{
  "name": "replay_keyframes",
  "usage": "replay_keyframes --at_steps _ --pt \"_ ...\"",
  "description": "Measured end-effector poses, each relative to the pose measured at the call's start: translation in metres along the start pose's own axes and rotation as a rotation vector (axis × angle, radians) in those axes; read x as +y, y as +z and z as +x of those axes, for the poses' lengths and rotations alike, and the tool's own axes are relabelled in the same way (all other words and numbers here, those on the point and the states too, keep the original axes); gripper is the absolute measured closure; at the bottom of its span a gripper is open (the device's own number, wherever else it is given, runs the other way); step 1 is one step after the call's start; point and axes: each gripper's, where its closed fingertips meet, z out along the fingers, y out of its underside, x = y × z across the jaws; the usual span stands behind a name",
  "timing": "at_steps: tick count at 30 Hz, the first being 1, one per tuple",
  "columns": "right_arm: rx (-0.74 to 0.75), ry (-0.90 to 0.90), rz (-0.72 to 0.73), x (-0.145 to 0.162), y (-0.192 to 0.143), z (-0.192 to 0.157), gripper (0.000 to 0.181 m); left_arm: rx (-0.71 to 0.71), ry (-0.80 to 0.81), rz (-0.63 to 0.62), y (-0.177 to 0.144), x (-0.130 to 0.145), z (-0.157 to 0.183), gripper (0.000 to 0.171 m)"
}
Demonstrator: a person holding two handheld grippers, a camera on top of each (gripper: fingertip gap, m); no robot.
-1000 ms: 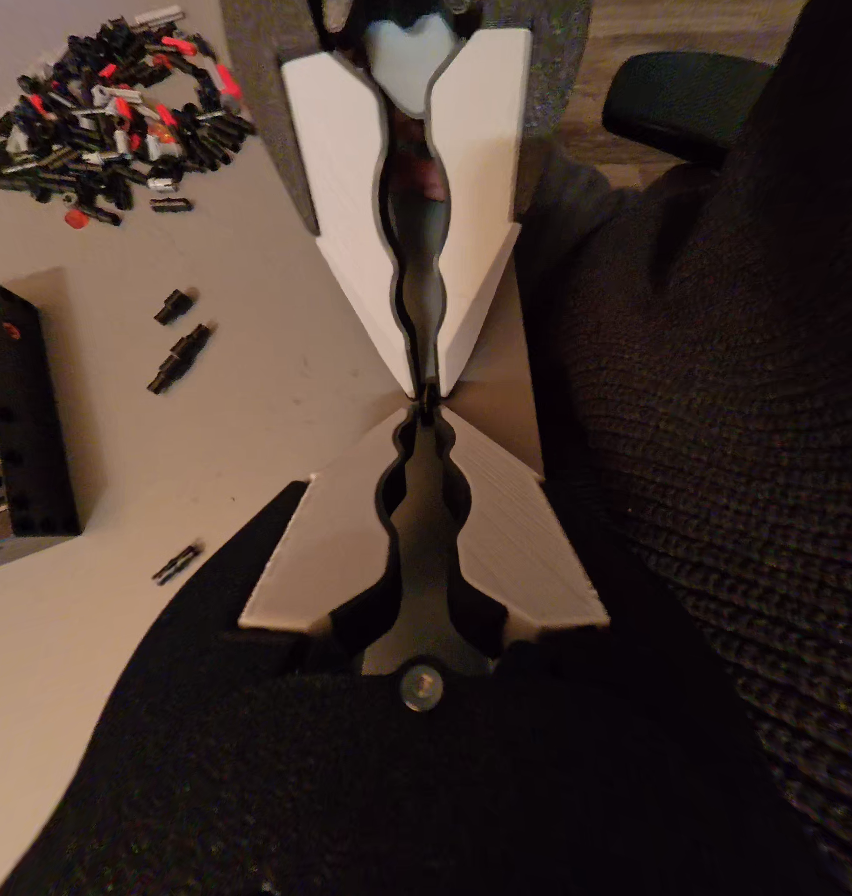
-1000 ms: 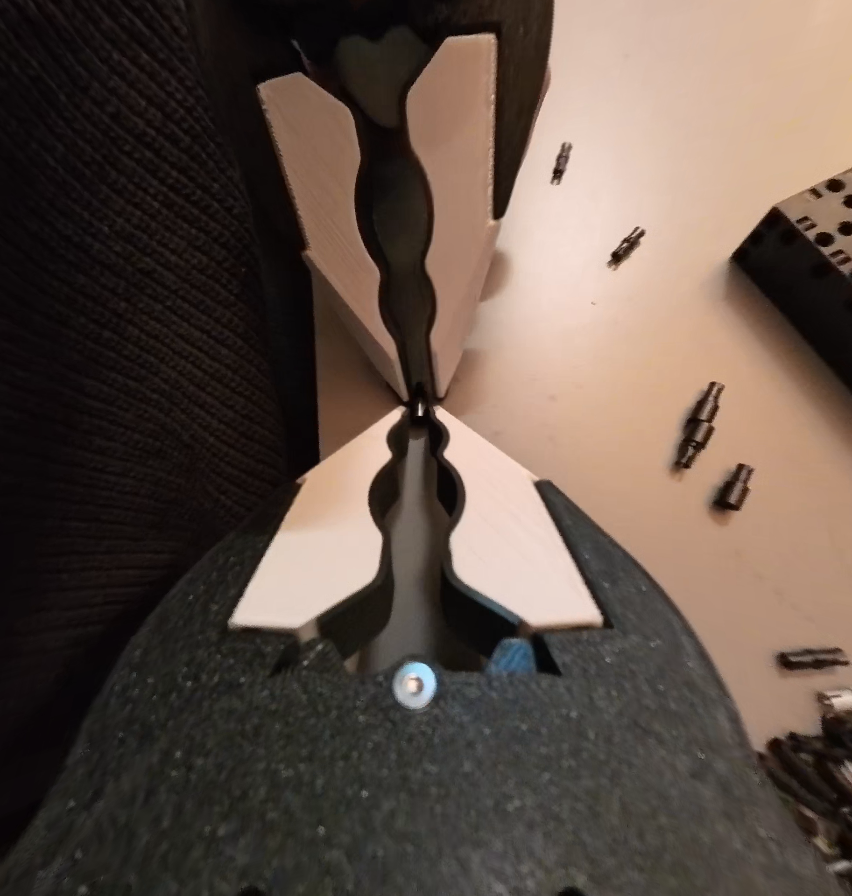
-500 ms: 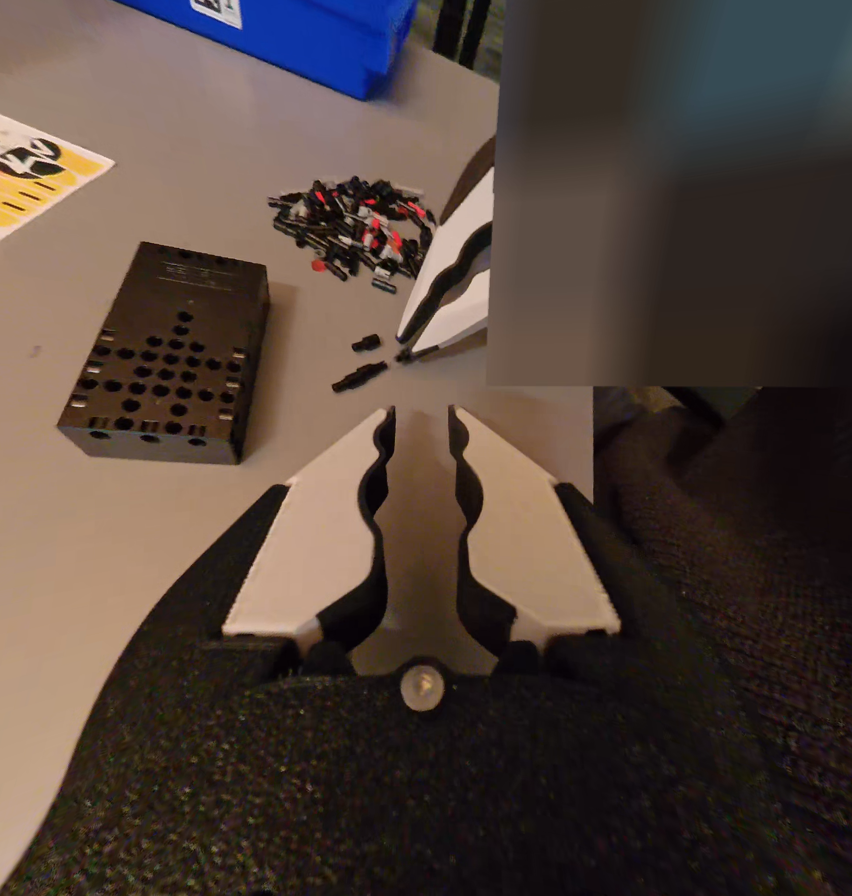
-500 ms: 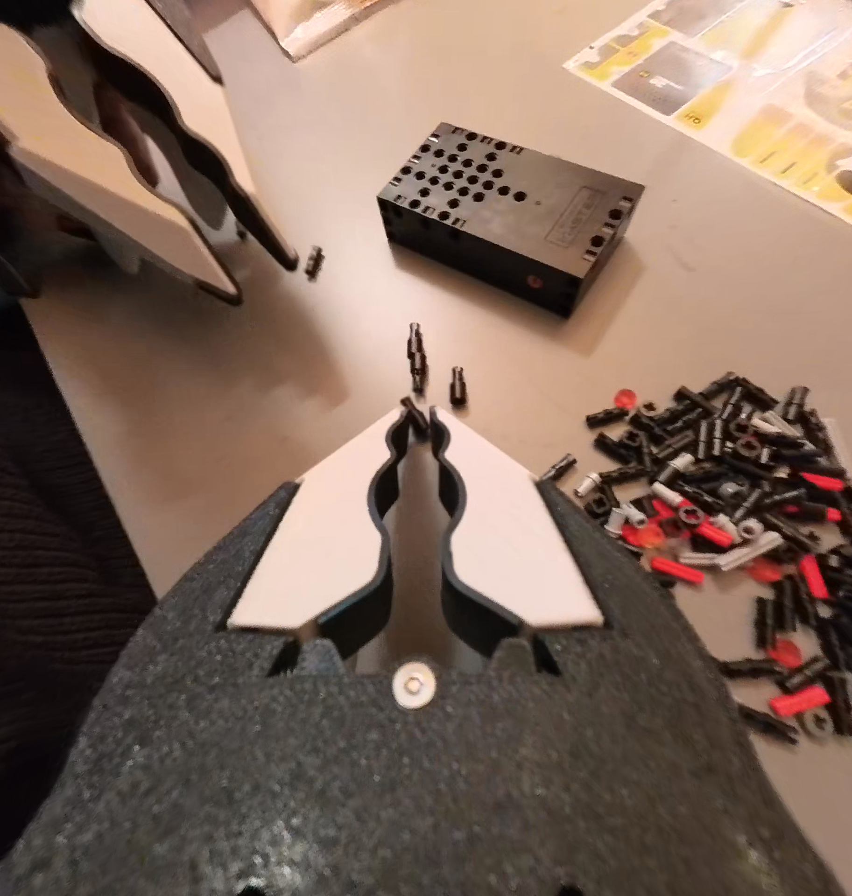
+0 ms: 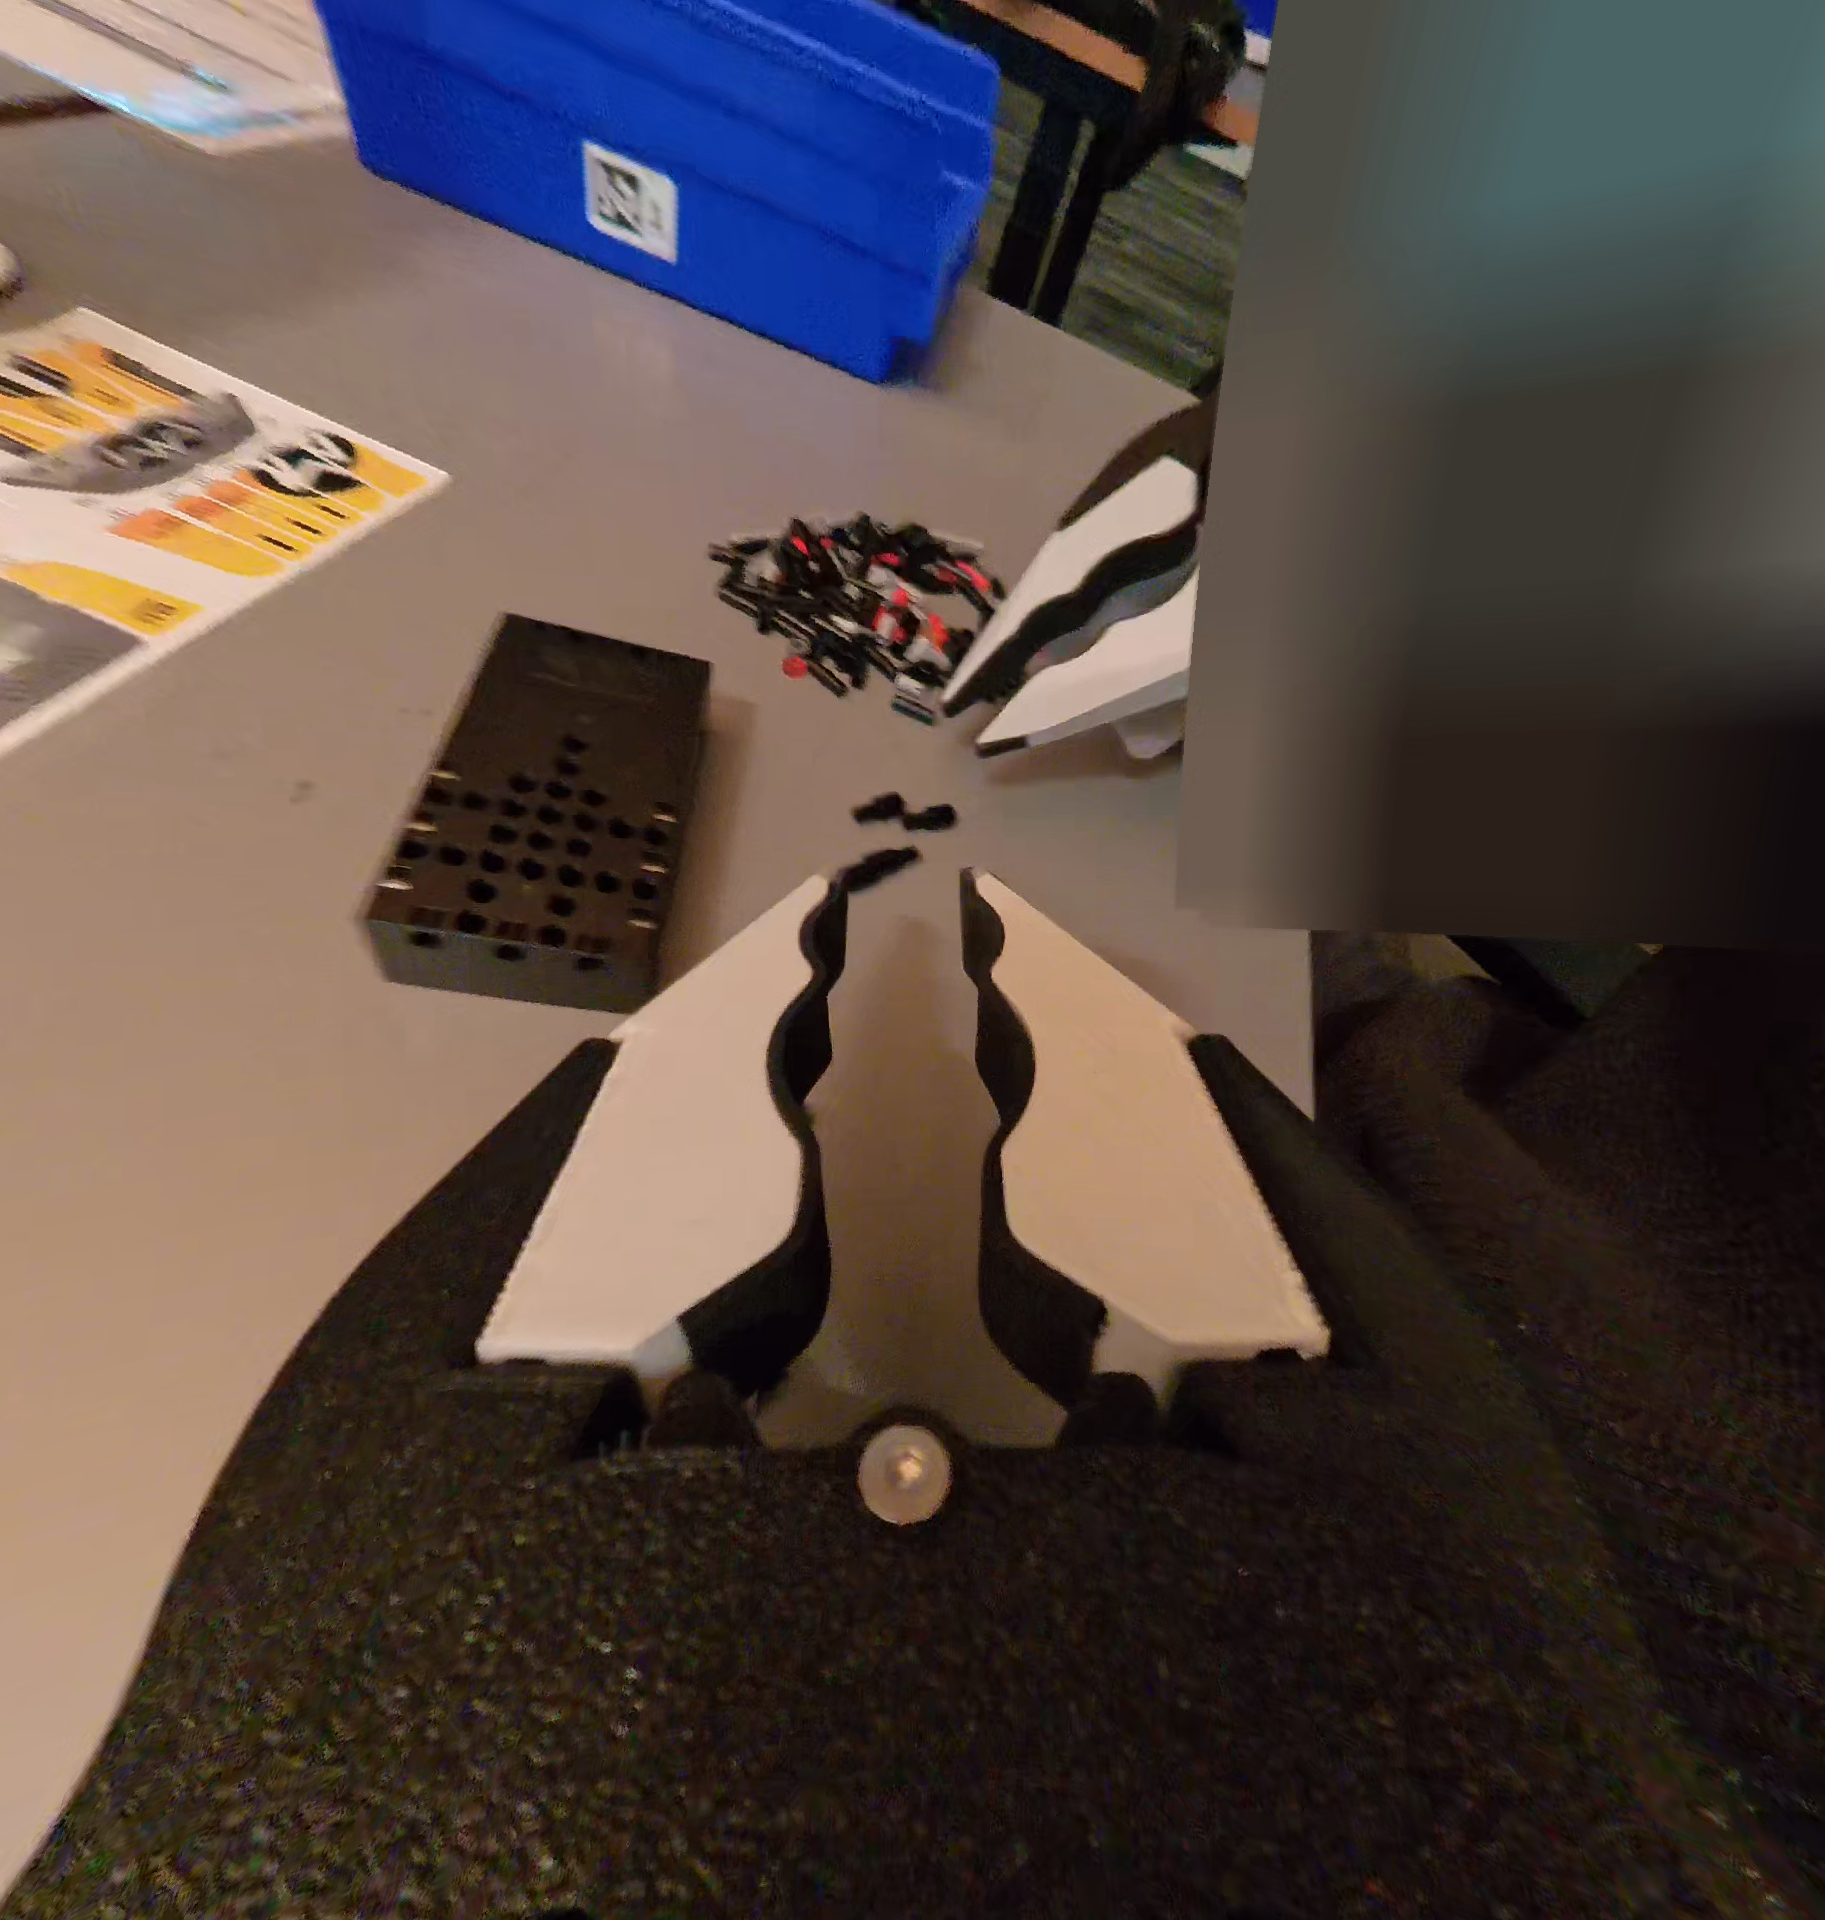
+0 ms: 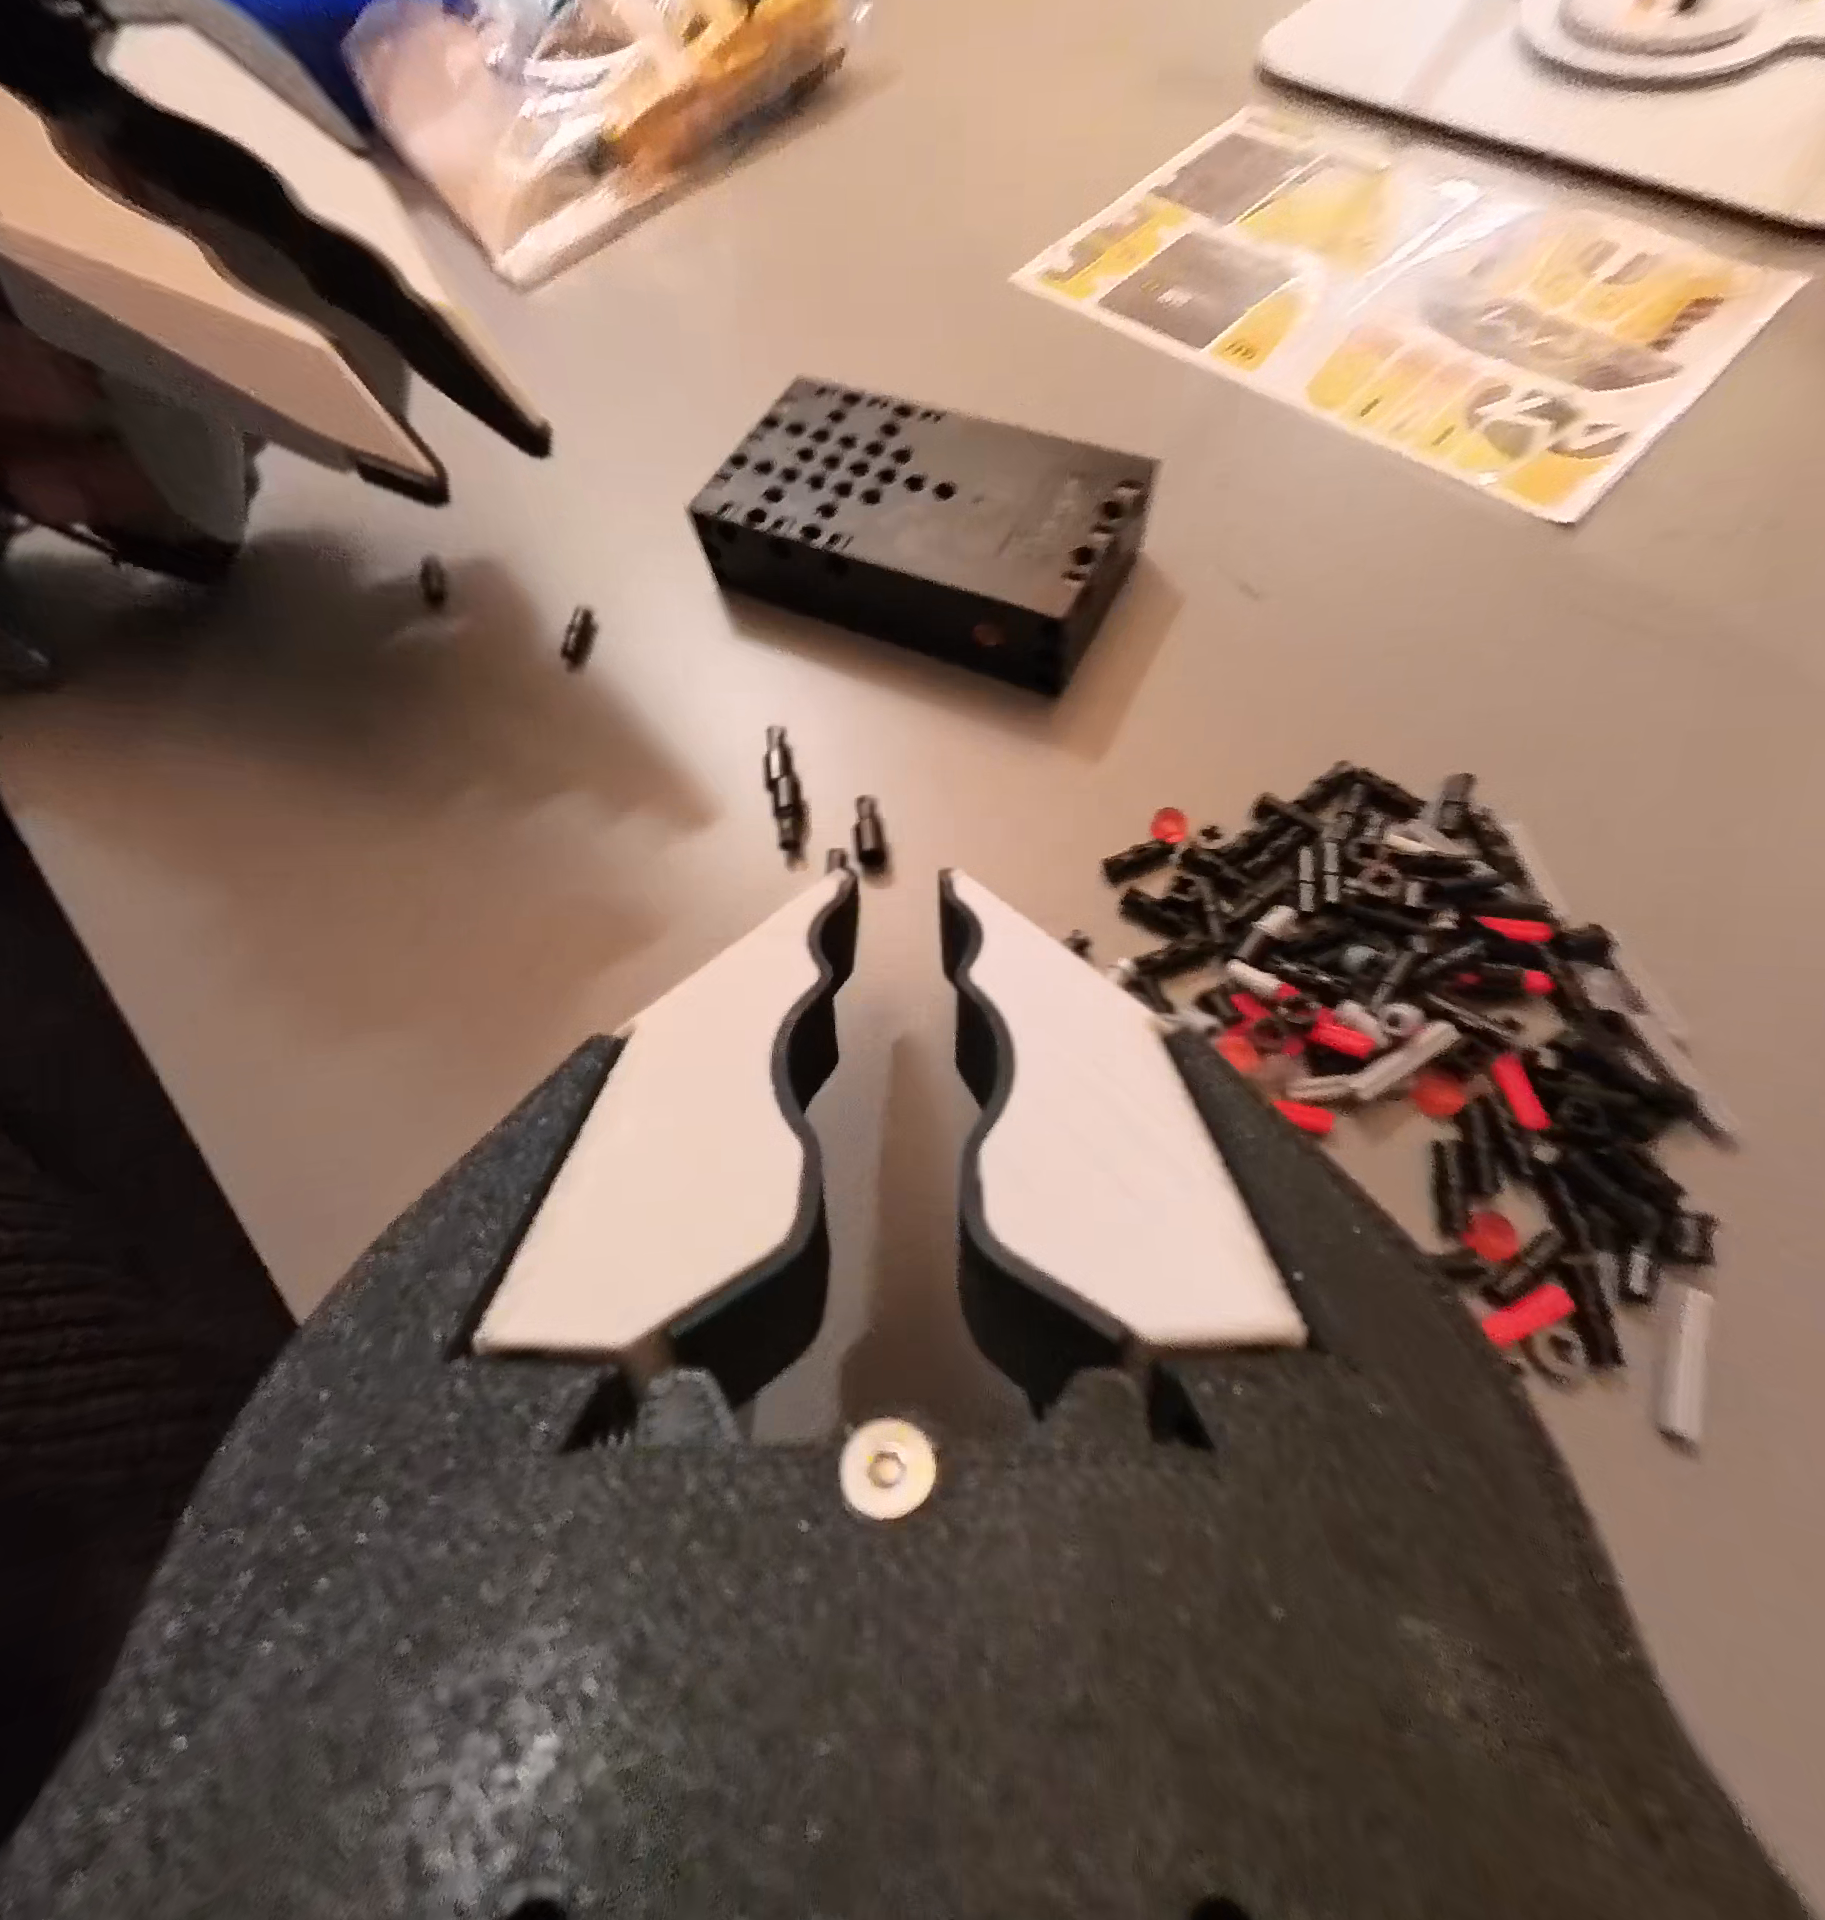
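My left gripper [image 5: 903, 881] is open and empty above the grey table [image 5: 212, 1091]. A small black pin [image 5: 880, 862] lies just past its left fingertip, and two more black pins [image 5: 906, 812] lie a little farther on. My right gripper [image 6: 895, 878] is open and empty. A short black pin [image 6: 868, 828] and a longer joined pin [image 6: 782, 787] lie just ahead of its left fingertip. A black block with many holes [image 5: 549, 816] lies flat on the table; it also shows in the right wrist view [image 6: 929, 525]. The right gripper [image 5: 1095, 623] shows at the right of the left wrist view, and the left gripper [image 6: 264, 312] shows at the upper left of the right wrist view.
A pile of small black, red and grey parts [image 6: 1427, 1039] lies right of my right gripper; it shows in the left wrist view too [image 5: 856, 603]. A blue bin [image 5: 659, 156], yellow printed sheets [image 6: 1407, 312], a clear bag of parts [image 6: 617, 135] and two stray pins [image 6: 575, 636] are around. The grippers' ends are close to 11 cm from one another. My right gripper's tips are some 5 cm from the longer joined pin [image 6: 782, 787]. Look for it in the left wrist view [image 5: 879, 856] too.
Both grippers were shut tip to tip on a small black pin near a dark knit garment. They have parted, swung out over the table and opened; the right one let go last.
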Motion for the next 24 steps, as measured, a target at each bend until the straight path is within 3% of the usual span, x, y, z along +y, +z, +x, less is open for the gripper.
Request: replay_keyframes --at_steps 4,8,16,24 --pt "0.014 0.135 0.149 -0.017 -0.011 0.016 0.164 -0.084 0.019 0.117 -0.018 -0.022 -0.030 0.152" --pt "0.005 0.279 0.421 -0.047 -0.031 0.029 0.165 -0.108 -0.040 0.192 -0.034 -0.027 -0.042 0.152" --pt "0.006 0.214 0.353 -0.044 -0.021 0.020 0.165 -0.141 -0.026 0.218 -0.038 -0.029 -0.043 0.152" --pt "0.011 0.278 0.542 -0.055 -0.048 0.034 0.165 -0.152 -0.027 0.227 -0.039 -0.030 -0.046 0.152"
